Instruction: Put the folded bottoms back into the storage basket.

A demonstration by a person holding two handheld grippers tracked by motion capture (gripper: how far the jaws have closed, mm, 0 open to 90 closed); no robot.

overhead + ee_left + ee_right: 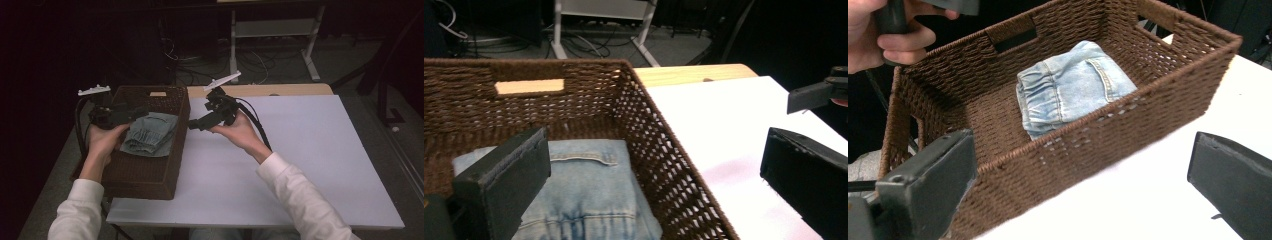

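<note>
The folded jeans (150, 134) lie flat on the floor of the wicker basket (165, 177), toward its far end, with the waistband turned to the near side and a back pocket facing up; lying that way they sit below the rim on every side, so nothing drapes over the weave. The basket stands at about 9 o'clock on the white bench (300, 165), its left wall hanging past the bench edge, which keeps it close to the left hand (102, 142). The left claw (131, 113) hovers over the basket's far-left part, just above the jeans and apart from them; in the left gripper view its two black jaws stand spread wide with only the denim and the basket wall showing between them, so it is gripping nothing. The right claw (196, 123) hangs just outside the basket's right wall, near the middle of the bench, pointing toward 9 o'clock at the basket; the right gripper view shows its jaws equally wide apart and empty, framing the basket and the jeans (1070, 90) inside. Both claws being spread and clear of the cloth suggests the jeans have been set down where they belong, and the hands are placed to pull away without snagging the rim.
</note>
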